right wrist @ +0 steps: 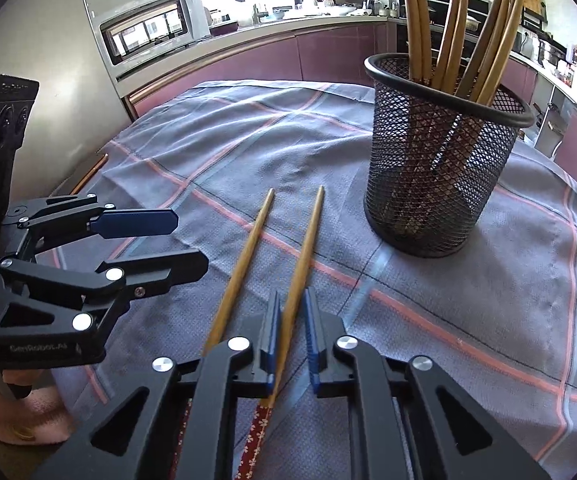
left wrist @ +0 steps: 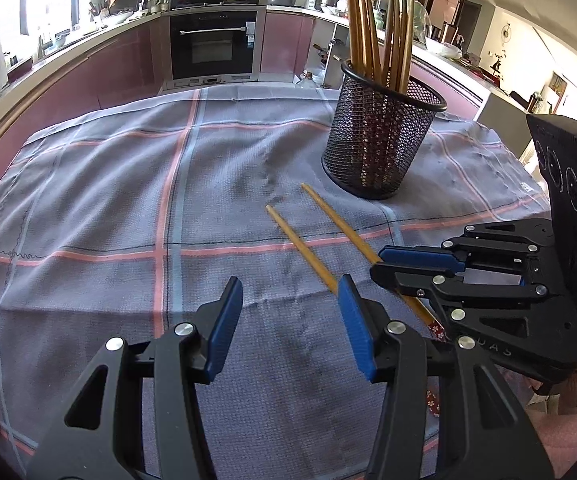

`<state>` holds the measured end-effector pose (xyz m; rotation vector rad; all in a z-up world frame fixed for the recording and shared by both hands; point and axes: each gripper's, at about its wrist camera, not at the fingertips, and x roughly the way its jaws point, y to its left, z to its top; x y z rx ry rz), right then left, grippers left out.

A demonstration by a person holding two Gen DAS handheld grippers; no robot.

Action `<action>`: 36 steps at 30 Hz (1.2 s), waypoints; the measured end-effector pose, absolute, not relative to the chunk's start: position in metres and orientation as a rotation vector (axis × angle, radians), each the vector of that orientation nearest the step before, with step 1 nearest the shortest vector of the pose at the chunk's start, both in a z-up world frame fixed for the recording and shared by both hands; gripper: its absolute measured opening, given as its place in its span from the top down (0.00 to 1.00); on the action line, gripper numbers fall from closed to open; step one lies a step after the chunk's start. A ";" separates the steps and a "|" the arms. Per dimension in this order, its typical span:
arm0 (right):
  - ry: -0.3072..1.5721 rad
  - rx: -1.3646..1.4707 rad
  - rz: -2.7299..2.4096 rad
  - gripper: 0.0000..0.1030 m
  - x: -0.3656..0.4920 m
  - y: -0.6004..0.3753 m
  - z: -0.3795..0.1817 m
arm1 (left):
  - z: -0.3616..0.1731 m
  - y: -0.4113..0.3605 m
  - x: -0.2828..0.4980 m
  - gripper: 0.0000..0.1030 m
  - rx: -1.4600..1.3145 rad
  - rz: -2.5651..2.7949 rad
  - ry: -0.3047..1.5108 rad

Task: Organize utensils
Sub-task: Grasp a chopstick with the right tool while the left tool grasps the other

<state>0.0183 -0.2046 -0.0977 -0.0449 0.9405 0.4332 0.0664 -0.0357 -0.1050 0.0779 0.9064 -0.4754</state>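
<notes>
Kitchen cabinets and an oven ring the background, and our counter [left wrist: 88, 208] is spread with a grey checked cloth [right wrist: 216, 148].

Our right claw [right wrist: 292, 332] has closed on one chopstick [right wrist: 304, 248], its blue pads pinching the shaft low down, near the patterned red end. The bare tip points away from the claw toward the mesh holder [right wrist: 440, 168], which stands ahead and to the right of it, already full of upright chopsticks [right wrist: 468, 40].

A second chopstick [right wrist: 244, 256] lies just left of the held one, close beside the claw's left finger.

Our left claw [left wrist: 288, 320] hangs open and empty over the cloth; the second chopstick runs ahead of it to the right and passes behind its right finger.

We judge several risks:
- The grip sits far from the stick's middle, so on lifting the long free end may droop or swivel between the pads — a thin round shaft gives little to bite on.
- The neighbouring stick is so close that the lift could drag or roll it.
- The holder is crowded; the incoming tip may strike the rim or the standing sticks and tip the light basket.
- The two claws work near each other and could collide.
</notes>
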 end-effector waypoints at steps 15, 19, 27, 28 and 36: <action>0.938 0.003 0.425 0.95 0.017 -0.223 -0.096 | -0.120 -0.066 0.076 0.71 0.149 -0.558 0.971; 0.944 -0.024 0.420 0.92 0.019 -0.220 -0.098 | -0.119 -0.067 0.081 0.81 0.153 -0.571 0.978; 0.935 -0.049 0.427 0.91 0.023 -0.217 -0.100 | -0.119 -0.068 0.087 0.77 0.175 -0.560 0.977; 0.936 -0.045 0.429 0.91 0.024 -0.218 -0.100 | -0.119 -0.069 0.088 0.77 0.179 -0.560 0.976; 0.914 0.007 0.430 0.95 0.019 -0.231 -0.093 | -0.118 -0.068 0.088 0.87 0.152 -0.532 0.979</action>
